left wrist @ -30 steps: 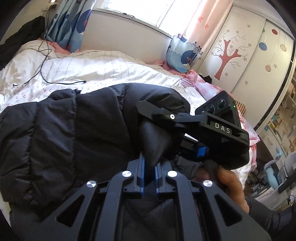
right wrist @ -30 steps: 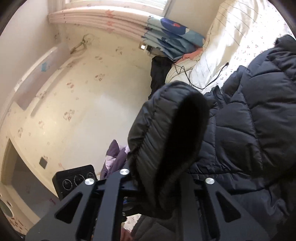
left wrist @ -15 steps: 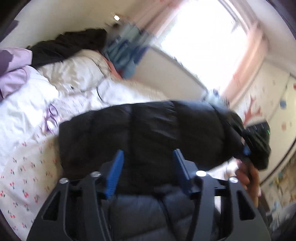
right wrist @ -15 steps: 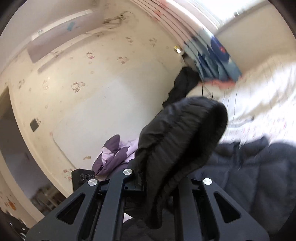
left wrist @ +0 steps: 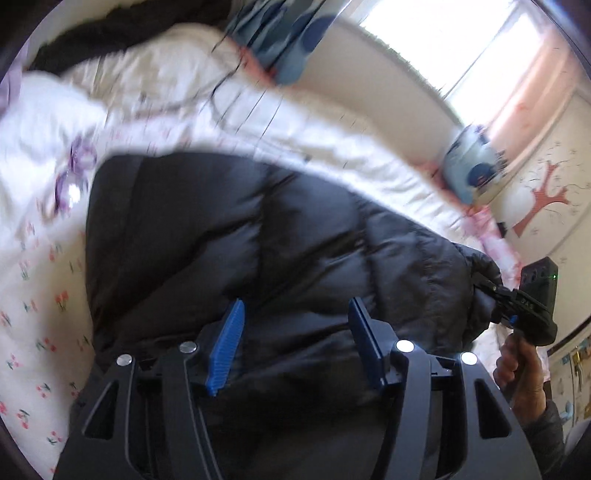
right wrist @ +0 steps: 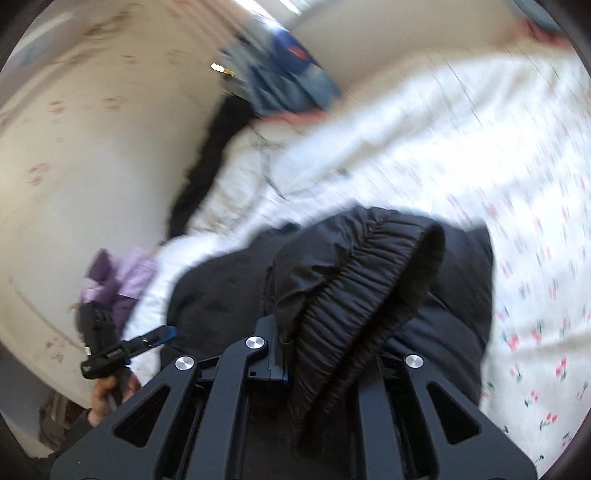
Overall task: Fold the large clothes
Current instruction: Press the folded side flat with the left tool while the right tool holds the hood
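Observation:
A black puffer jacket lies spread on the white flowered bed sheet. My left gripper hovers over its near edge, blue pads wide apart and open, with no fabric pinched between them. My right gripper is shut on the jacket's elastic sleeve cuff, which bulges up over its fingers. In the left wrist view the right gripper clamps the sleeve end at the jacket's right side, held by a hand. The right wrist view shows the left gripper at the jacket's left edge.
A black cable runs over the bedding beyond the jacket. Dark clothes and a blue curtain are at the far end. A purple garment lies at the bed's left. A wardrobe with a red tree stands right.
The left gripper let go of the jacket fold, opened wide and pulled back over the jacket's near edge. The right gripper, still shut on the cuff, swung from facing the wall to over the bed.

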A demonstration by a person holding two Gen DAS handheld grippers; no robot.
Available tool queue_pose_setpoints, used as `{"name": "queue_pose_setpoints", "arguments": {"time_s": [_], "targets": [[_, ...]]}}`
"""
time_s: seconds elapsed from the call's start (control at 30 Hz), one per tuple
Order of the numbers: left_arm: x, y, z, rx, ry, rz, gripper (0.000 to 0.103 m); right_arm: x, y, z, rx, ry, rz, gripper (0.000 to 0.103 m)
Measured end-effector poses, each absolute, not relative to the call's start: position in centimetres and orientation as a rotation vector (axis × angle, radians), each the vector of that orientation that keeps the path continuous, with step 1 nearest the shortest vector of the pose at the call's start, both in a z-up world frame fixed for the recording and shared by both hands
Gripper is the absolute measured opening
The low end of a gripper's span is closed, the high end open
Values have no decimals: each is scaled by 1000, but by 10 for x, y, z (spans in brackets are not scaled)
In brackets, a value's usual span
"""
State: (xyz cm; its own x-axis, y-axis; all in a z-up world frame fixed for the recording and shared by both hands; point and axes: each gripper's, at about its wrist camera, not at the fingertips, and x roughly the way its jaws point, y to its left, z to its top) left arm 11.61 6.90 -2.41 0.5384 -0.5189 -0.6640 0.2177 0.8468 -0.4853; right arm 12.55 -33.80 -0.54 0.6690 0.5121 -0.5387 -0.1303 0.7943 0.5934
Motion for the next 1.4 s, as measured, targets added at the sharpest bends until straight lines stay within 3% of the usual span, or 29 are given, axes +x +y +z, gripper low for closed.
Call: {"name": "queue_pose_setpoints", "arguments": {"time_s": [0.13, 0.23, 0.53, 0.67, 0.77, 0.9, 1.03, 1.2, 1.27, 1.4], "targets": [[116, 72, -32, -371, 915, -451, 57, 127, -353, -41, 570, 817, 360, 8], [118, 71, -28, -334, 916, -445, 57, 119, -358, -37, 570, 811, 352, 10], [126, 73, -37, -326, 959, -447, 57, 115, -382, -21, 465, 879, 220, 47], [115, 76, -17, -317, 911, -422, 57, 95, -377, 13, 362, 776, 134, 48], [106, 76, 1, -296, 831, -410, 66, 84, -349, 34, 277, 682, 210, 54], [113, 76, -9, -277, 851, -382, 69, 107, -322, -2, 168, 845, 183, 57], [124, 83, -40, -308, 940, -379, 69, 120, -343, -43, 268, 930, 146, 54], [98, 91, -15, -305, 876, -362, 70, 80, -331, -2, 230, 791, 166, 57], [85, 91, -5, -280, 836, -352, 74, 65, -315, 11, 179, 744, 202, 64], [85, 88, -18, -273, 873, -314, 76, 71, -296, -20, 84, 891, 180, 69]]}}
